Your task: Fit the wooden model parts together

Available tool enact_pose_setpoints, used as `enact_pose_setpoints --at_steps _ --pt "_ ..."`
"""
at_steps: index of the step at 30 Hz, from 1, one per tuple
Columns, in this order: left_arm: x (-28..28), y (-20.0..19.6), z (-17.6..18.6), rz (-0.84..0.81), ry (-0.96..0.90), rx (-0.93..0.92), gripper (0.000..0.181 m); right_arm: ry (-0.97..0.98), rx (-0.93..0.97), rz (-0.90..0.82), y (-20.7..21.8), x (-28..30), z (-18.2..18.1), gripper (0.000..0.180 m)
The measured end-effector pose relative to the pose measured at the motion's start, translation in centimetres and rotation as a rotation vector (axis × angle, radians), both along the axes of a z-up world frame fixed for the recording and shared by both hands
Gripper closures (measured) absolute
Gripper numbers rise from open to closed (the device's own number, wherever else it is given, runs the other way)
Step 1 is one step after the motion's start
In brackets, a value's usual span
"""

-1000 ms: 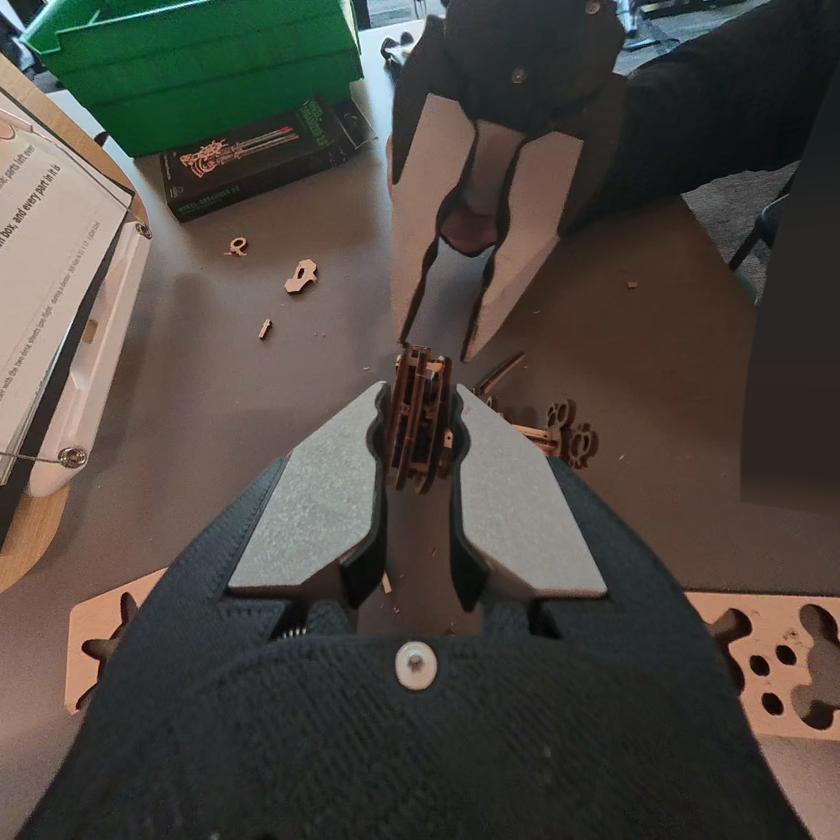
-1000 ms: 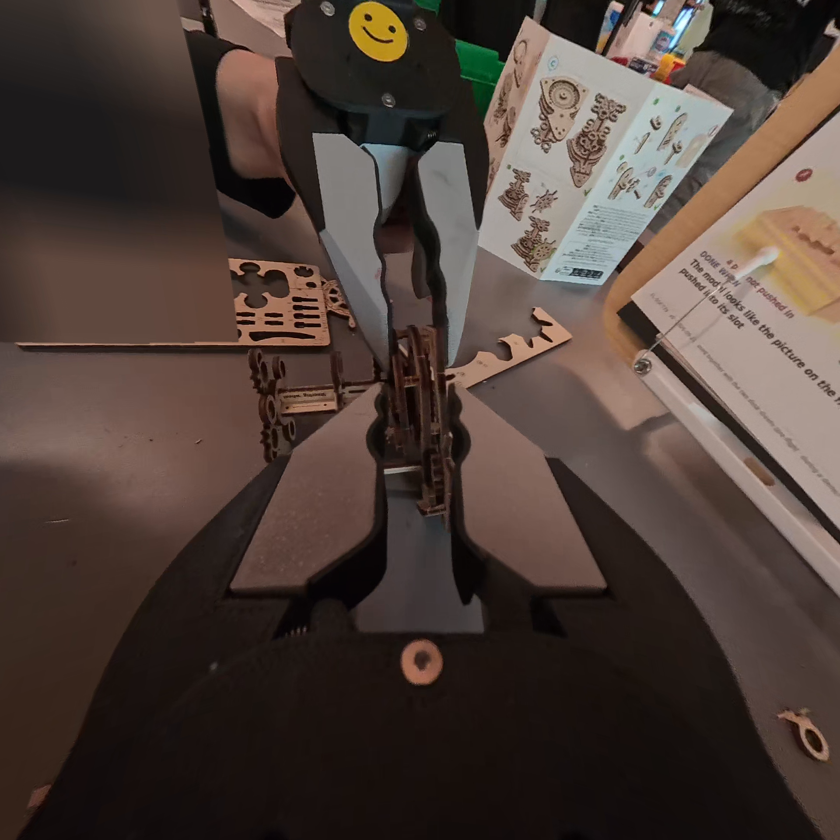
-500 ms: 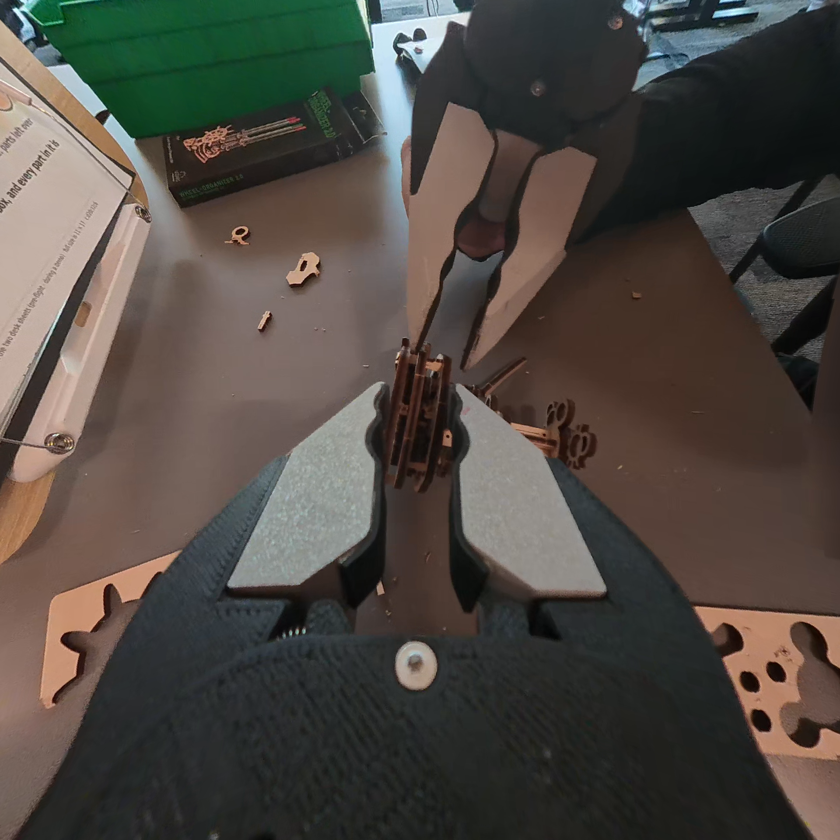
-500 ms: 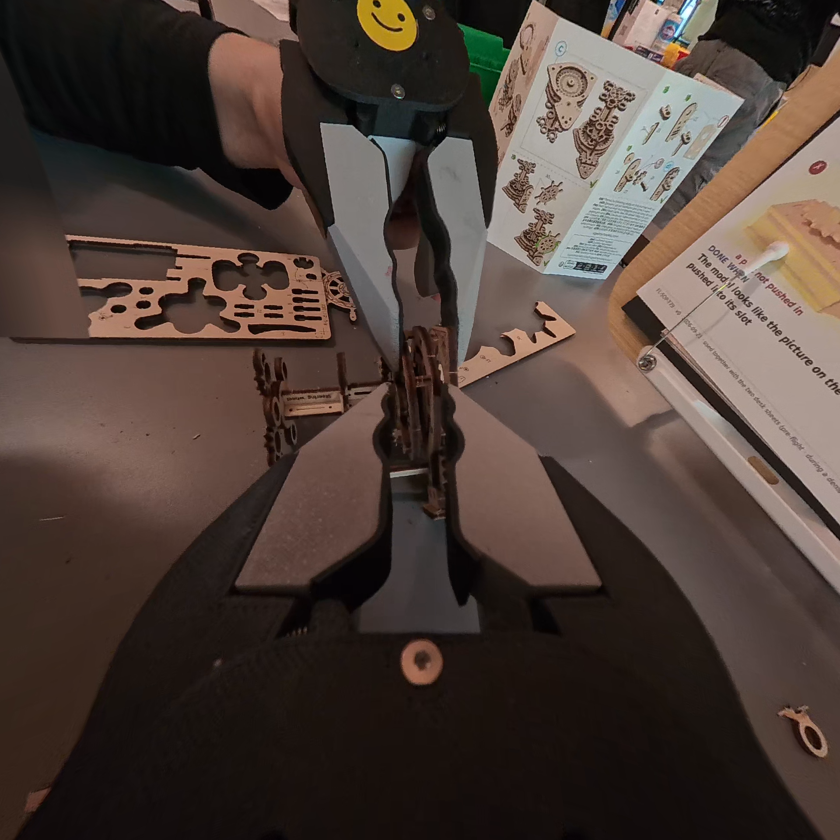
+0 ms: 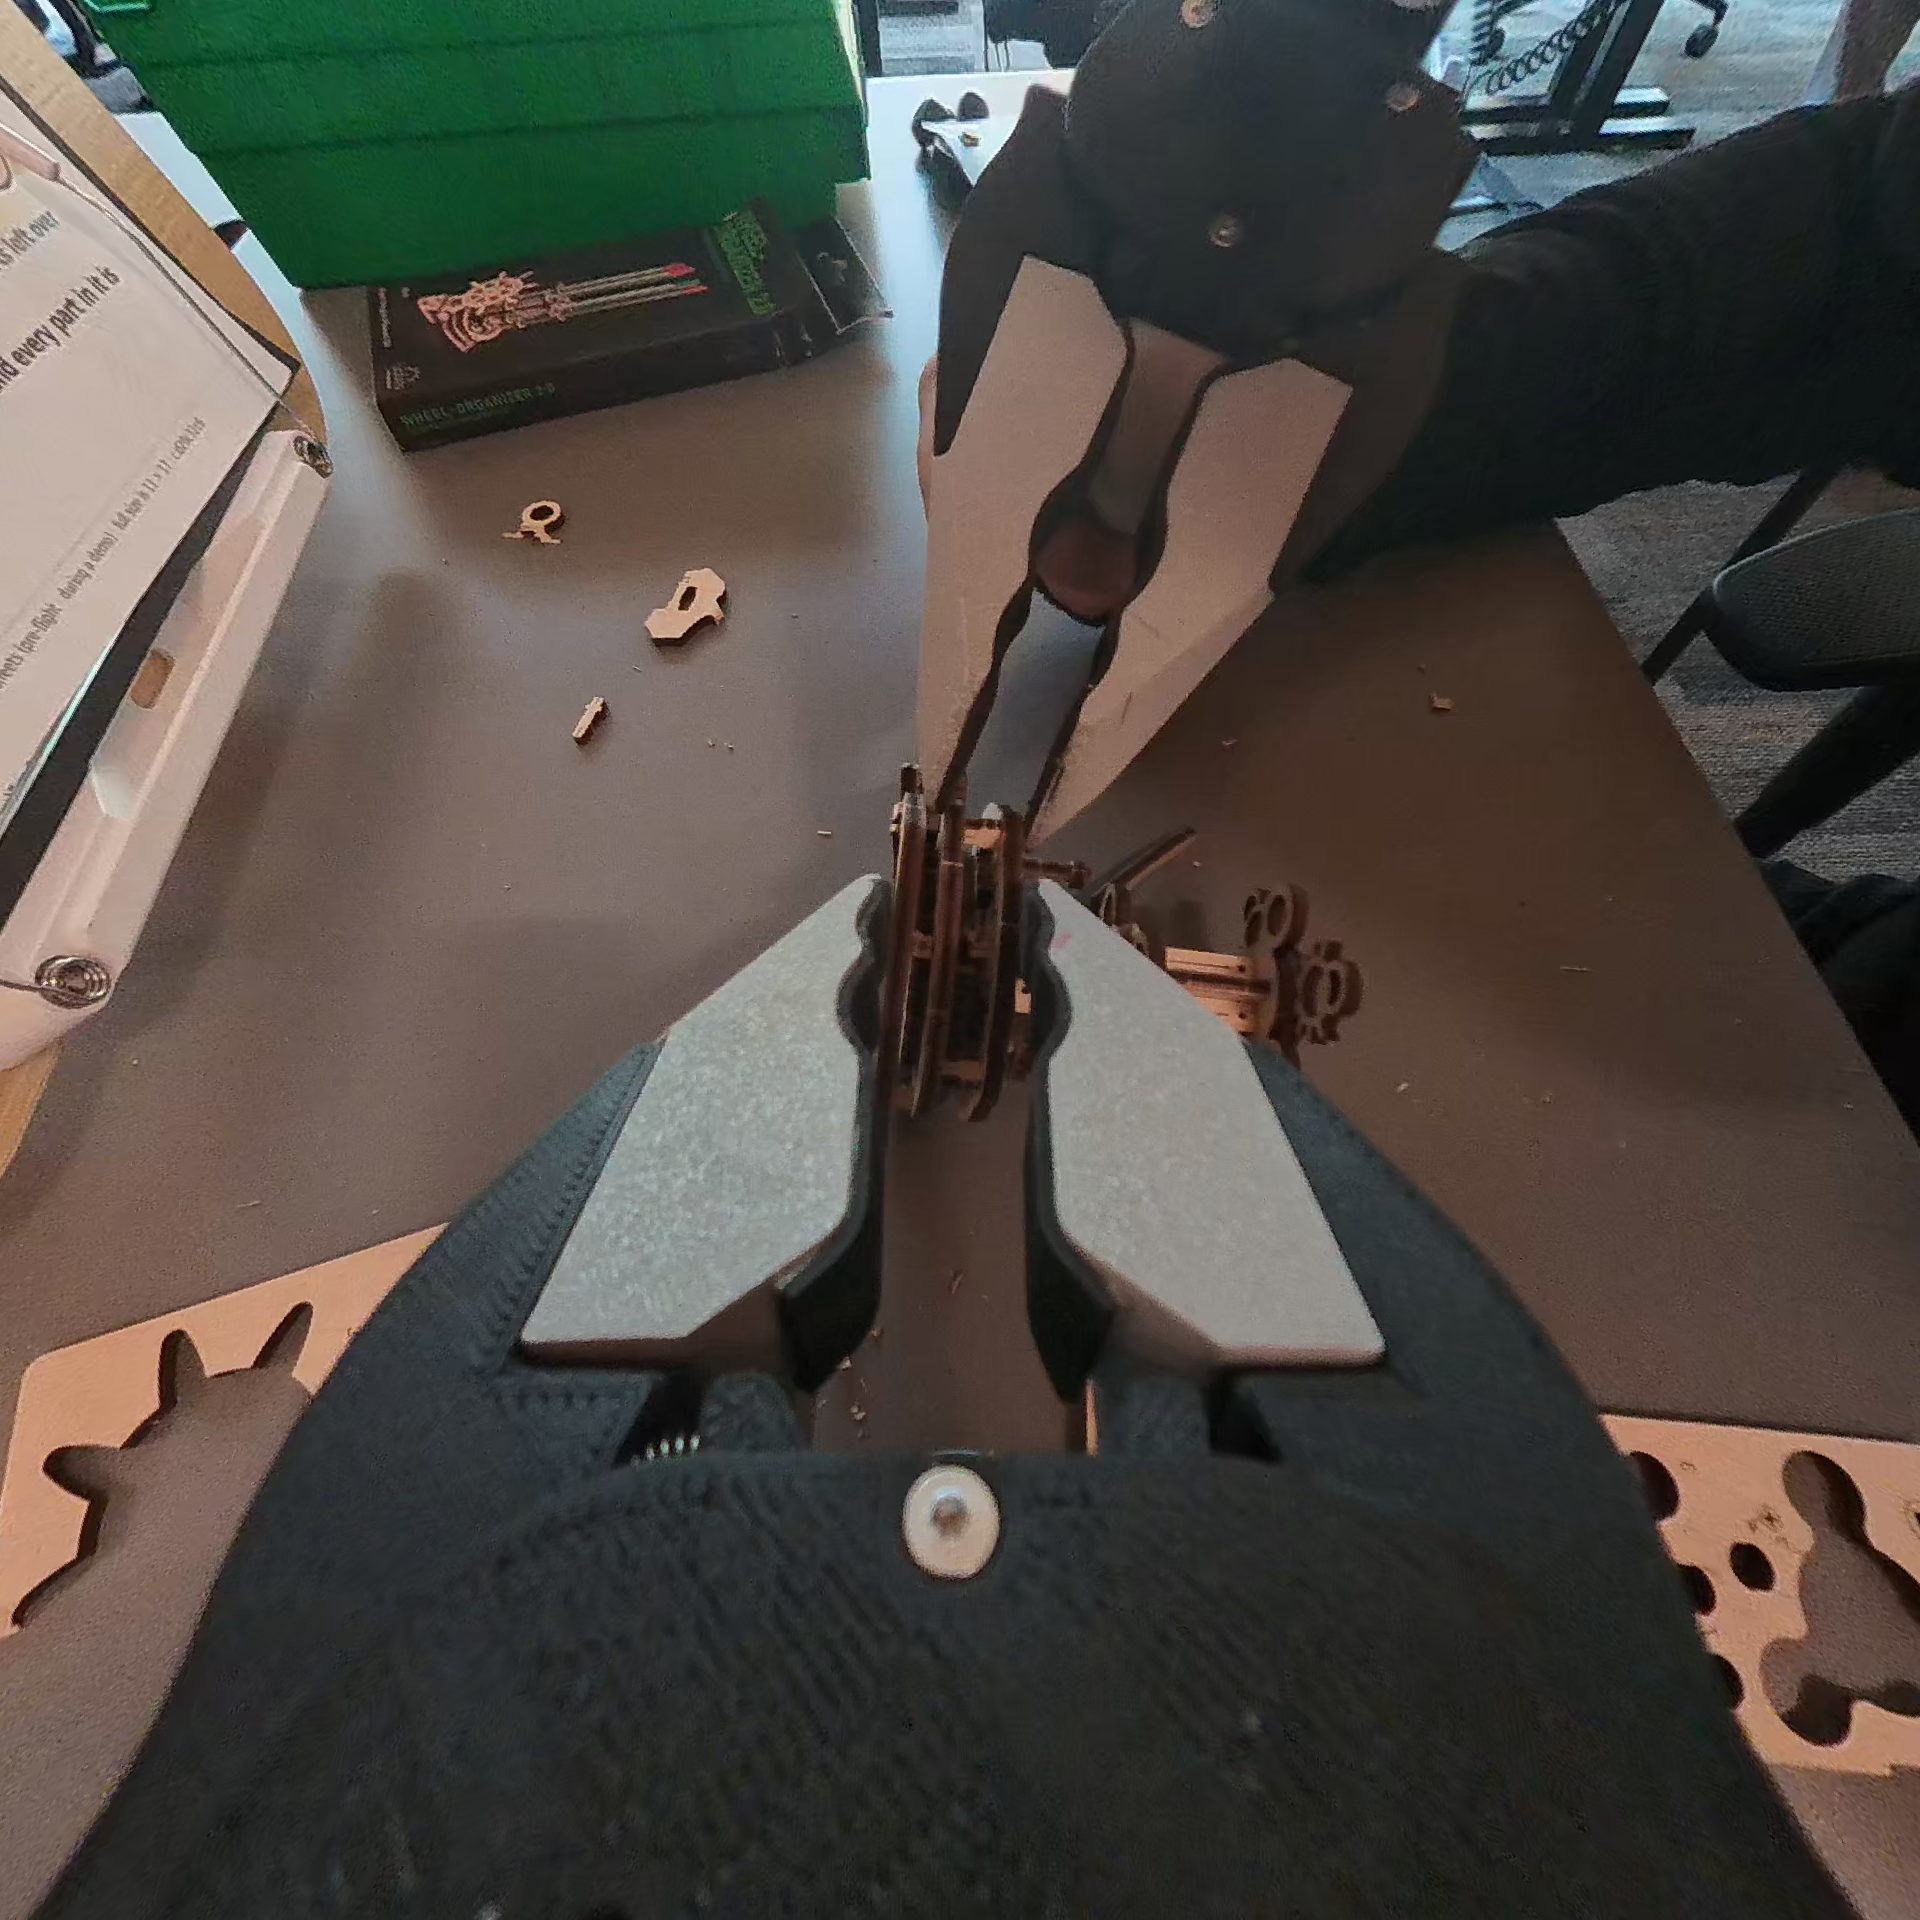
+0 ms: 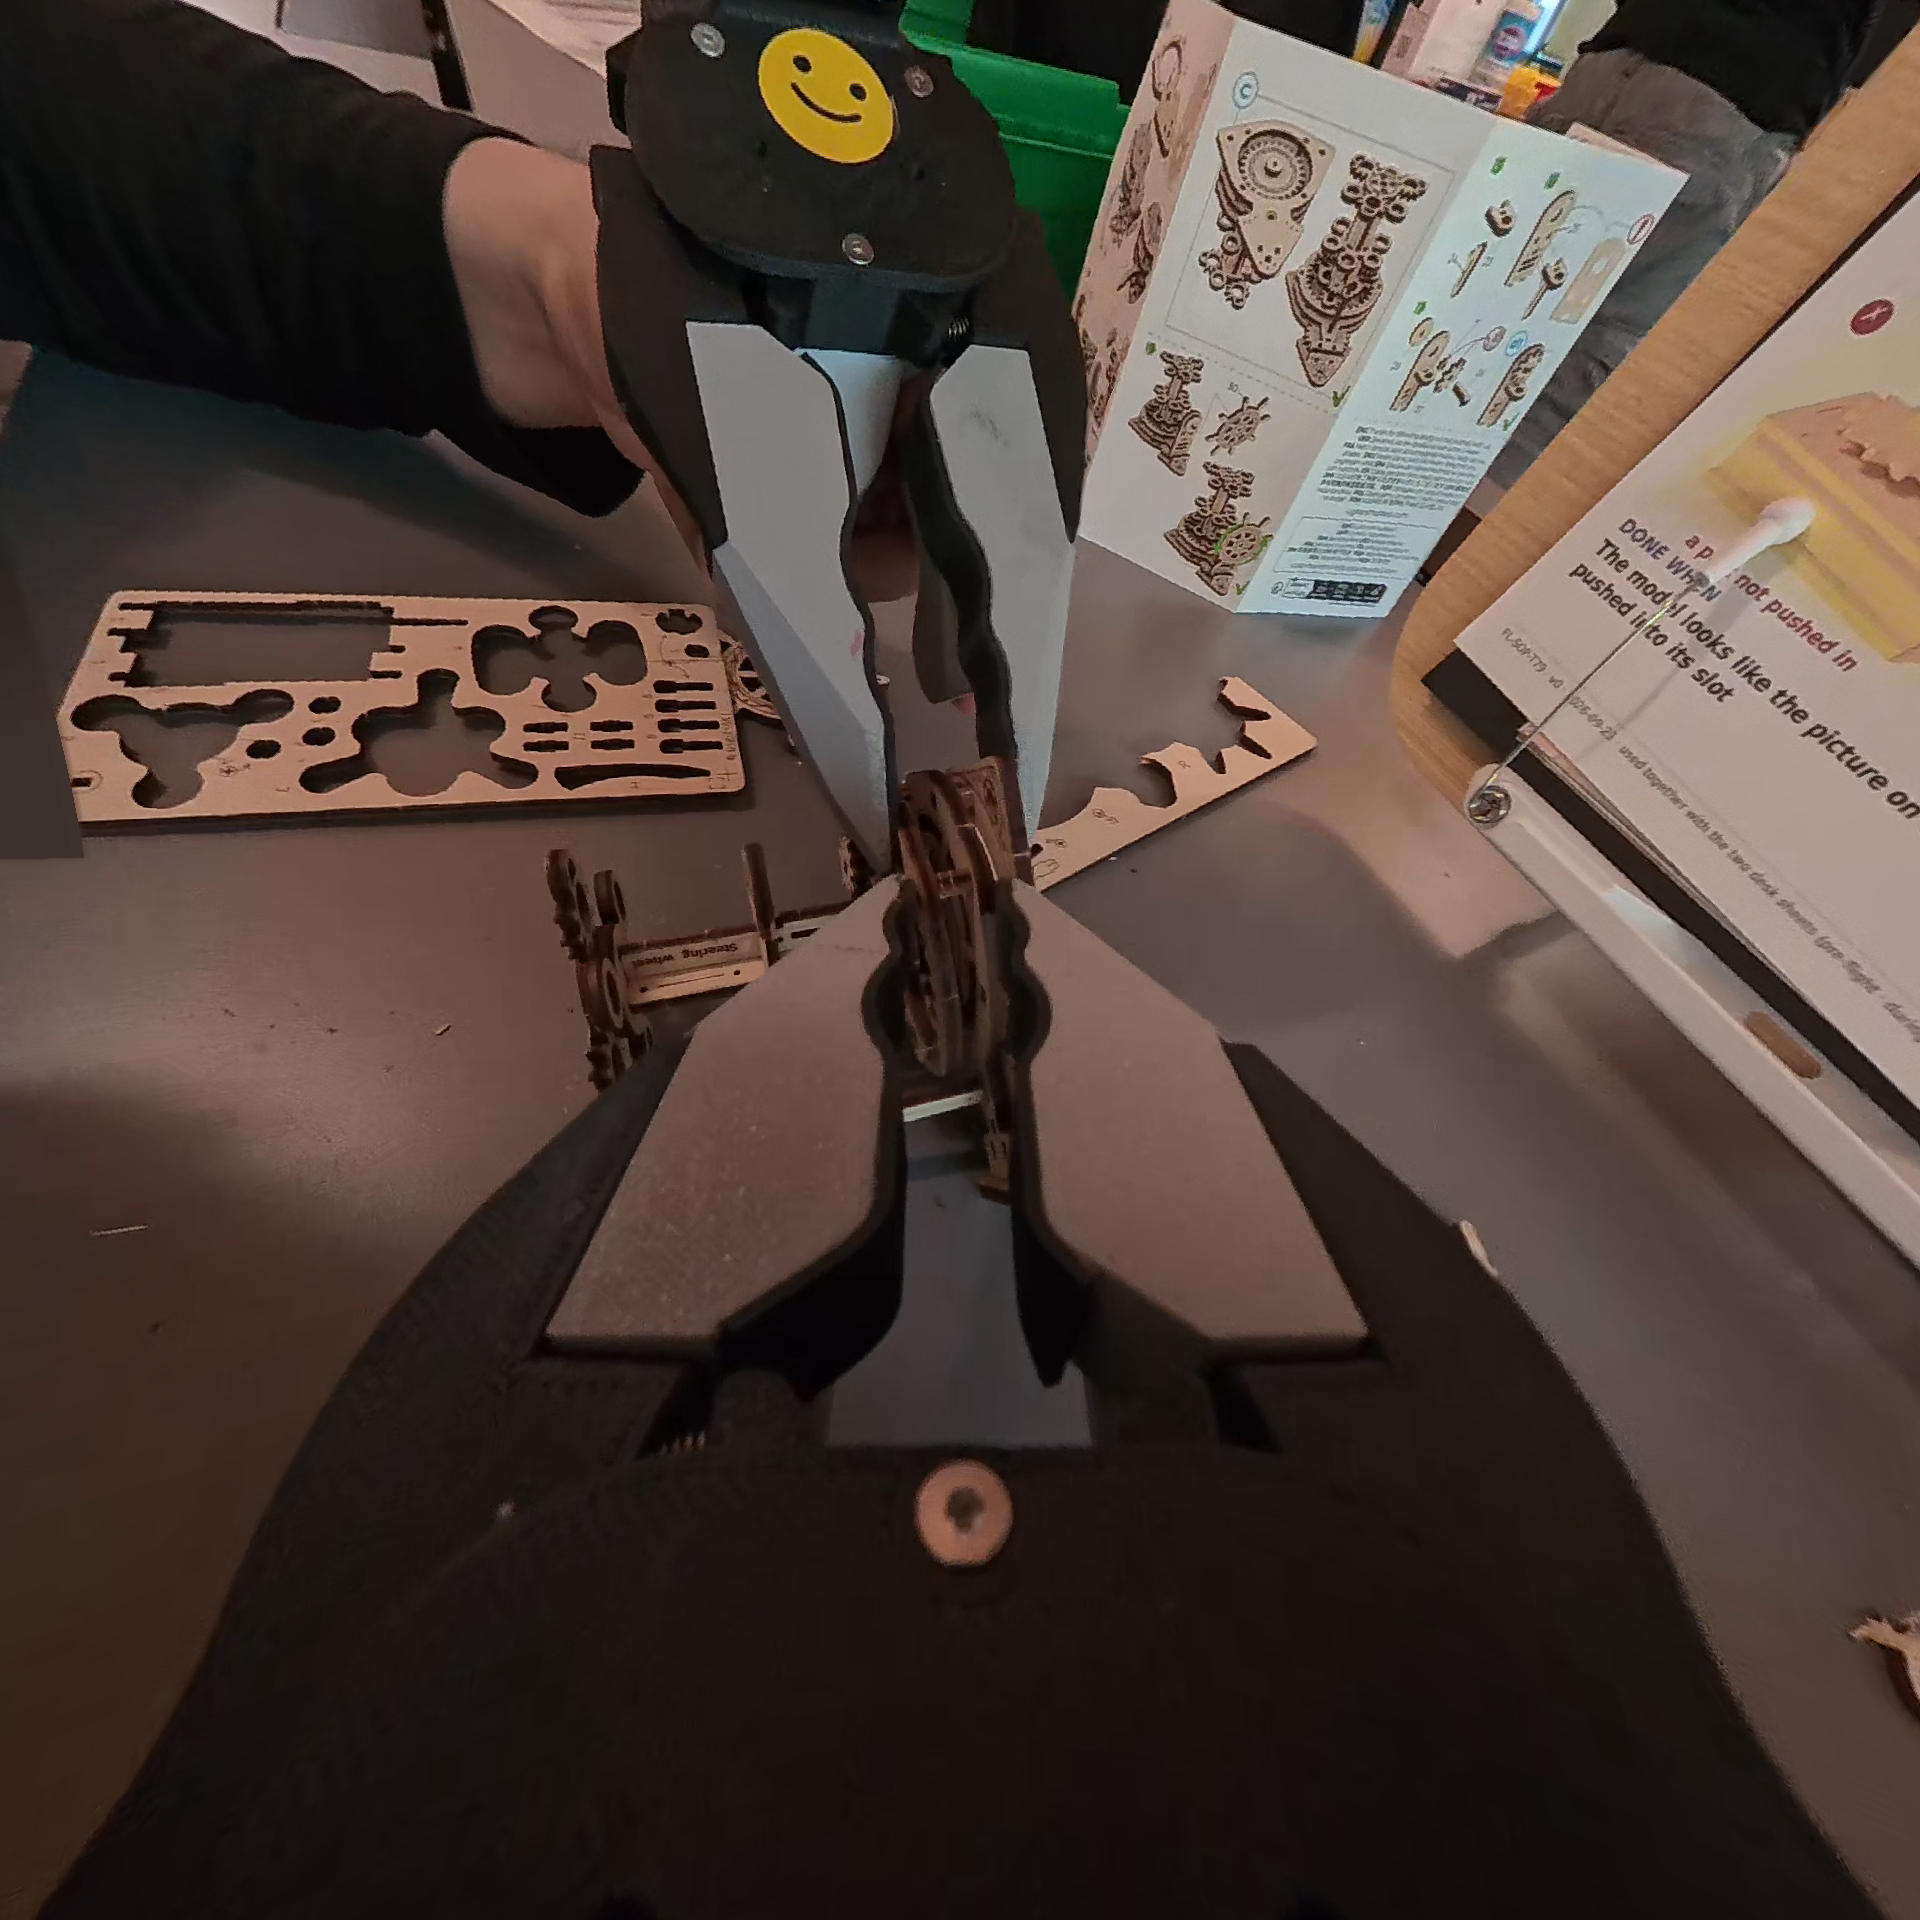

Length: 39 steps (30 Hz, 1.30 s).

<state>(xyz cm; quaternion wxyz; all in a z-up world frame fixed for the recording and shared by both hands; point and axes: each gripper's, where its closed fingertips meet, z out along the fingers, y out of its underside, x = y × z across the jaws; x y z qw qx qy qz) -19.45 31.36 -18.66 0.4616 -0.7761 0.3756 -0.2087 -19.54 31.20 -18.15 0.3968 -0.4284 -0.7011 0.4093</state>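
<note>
A small wooden model point(image 5: 948, 977) of stacked laser-cut plates and gears is held upright just above the grey table. My left gripper point(image 5: 956, 904) is shut on its near end. My right gripper point(image 5: 992, 805) comes in from the far side, and its tips close on the model's other end. In the right wrist view, the right gripper point(image 6: 956, 899) is shut on the model point(image 6: 951, 966). There the left gripper point(image 6: 956, 831), with a yellow smiley disc, faces it. A second wooden sub-assembly point(image 5: 1268, 966) with gear-shaped ends lies on the table beside them; it also shows in the right wrist view point(image 6: 665, 956).
Punched-out wooden sheets point(image 6: 395, 707) and a jagged strip point(image 6: 1174, 779) lie near. Loose small pieces point(image 5: 686, 608) sit ahead. A black box point(image 5: 603, 322) and green bin point(image 5: 499, 125) stand behind. A folded leaflet point(image 6: 1351, 364) and an instruction board point(image 6: 1714, 623) stand at one side. The table edge point(image 5: 1621, 644) is right. Left and right tips are no more than a few centimetres apart.
Both grippers stay shut on the model. The pair has shifted slightly over the table, and more of the punched sheet now shows in the right wrist view.
</note>
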Motion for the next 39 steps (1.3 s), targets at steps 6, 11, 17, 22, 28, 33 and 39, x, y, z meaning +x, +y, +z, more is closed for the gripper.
enact_pose_setpoints --at_steps 6,11,17,22,28,33,39 --pt "0.3 -0.3 0.0 -0.024 -0.022 -0.009 0.159 0.000 -0.070 0.095 -0.4 0.3 0.0 0.170" --pt "-0.1 -0.2 0.0 -0.022 -0.043 -0.014 0.159 -0.023 -0.154 0.111 -0.2 -0.1 0.2 0.169" --pt "0.0 -0.1 0.0 -0.010 -0.049 -0.028 0.159 -0.021 0.088 0.044 -0.1 -0.3 0.0 0.168" --pt "0.4 -0.4 0.0 -0.044 -0.071 -0.034 0.158 -0.051 0.084 0.120 -0.5 0.1 -0.1 0.169" --pt "-0.3 -0.2 0.0 -0.021 -0.093 -0.037 0.157 -0.141 0.045 0.212 -0.2 -0.7 -0.1 0.169" --pt "-0.4 -0.3 0.0 -0.029 -0.123 -0.056 0.158 -0.207 0.079 0.278 -0.3 -0.7 -0.1 0.170" --pt "-0.3 -0.4 -0.1 -0.041 -0.137 -0.062 0.158 -0.186 0.041 0.306 -0.4 -0.6 -0.1 0.170"
